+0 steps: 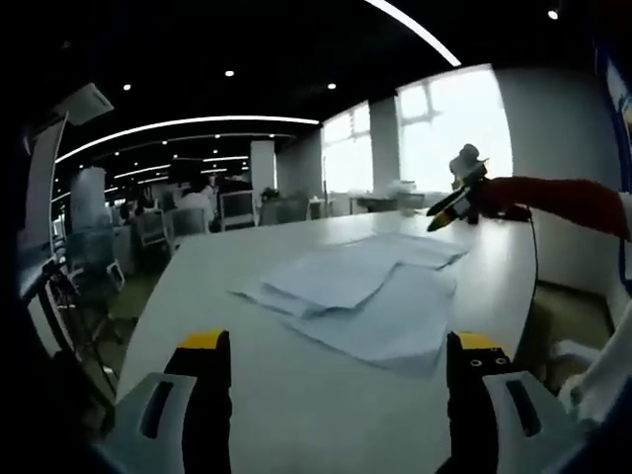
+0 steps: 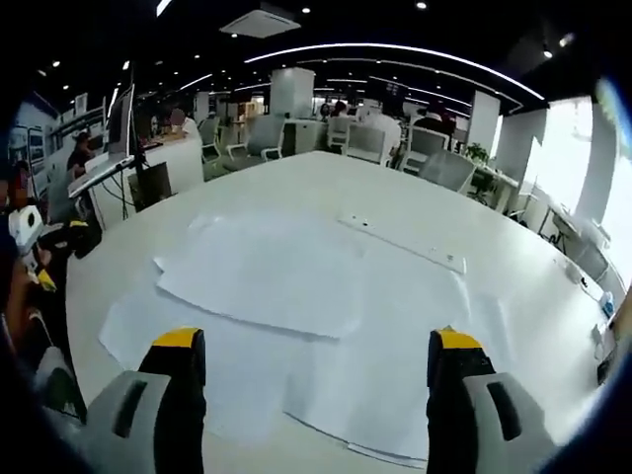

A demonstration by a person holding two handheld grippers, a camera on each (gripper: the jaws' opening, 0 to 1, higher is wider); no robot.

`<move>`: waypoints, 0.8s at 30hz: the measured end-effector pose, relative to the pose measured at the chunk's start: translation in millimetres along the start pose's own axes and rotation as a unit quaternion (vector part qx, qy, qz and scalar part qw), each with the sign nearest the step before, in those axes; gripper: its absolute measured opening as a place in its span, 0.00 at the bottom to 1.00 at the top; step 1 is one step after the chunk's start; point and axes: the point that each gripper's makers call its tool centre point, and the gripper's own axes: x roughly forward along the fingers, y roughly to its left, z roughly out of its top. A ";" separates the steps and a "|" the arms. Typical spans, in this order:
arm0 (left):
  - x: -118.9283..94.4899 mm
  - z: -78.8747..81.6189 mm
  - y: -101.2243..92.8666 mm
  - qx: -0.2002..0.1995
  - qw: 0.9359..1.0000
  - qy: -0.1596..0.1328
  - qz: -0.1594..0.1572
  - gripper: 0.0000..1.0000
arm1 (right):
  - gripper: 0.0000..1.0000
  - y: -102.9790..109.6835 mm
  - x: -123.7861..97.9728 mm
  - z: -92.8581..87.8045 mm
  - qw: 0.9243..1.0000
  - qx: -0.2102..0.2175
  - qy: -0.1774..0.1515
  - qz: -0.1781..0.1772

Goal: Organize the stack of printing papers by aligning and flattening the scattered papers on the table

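The printing papers [image 2: 296, 286] lie fanned and overlapping on the white counter [image 2: 326, 178], untouched. My right gripper [image 2: 316, 380] hovers over their near edge, fingers spread; my left gripper [image 1: 341, 380] waits short of them, likewise spread. Next, I probably must nudge the edges inward together.

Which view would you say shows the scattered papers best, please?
The right gripper view: the papers spread wide and close on the table, their overlapping edges plain between its open jaws. The left gripper view shows the papers farther off, lower and flatter.
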 end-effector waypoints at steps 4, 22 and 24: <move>-0.6 5.2 7.2 0.001 1.000 -0.003 0.000 0.93 | 0.88 -2.0 8.1 0.3 1.000 0.011 0.000 0.005; 1.8 11.1 18.1 0.012 1.000 -0.008 0.017 0.92 | 0.88 13.3 50.6 -9.1 0.996 -0.075 0.018 0.047; 2.7 10.4 16.3 0.011 1.000 -0.009 0.014 0.93 | 0.89 10.5 53.1 -14.5 0.995 -0.088 0.024 0.044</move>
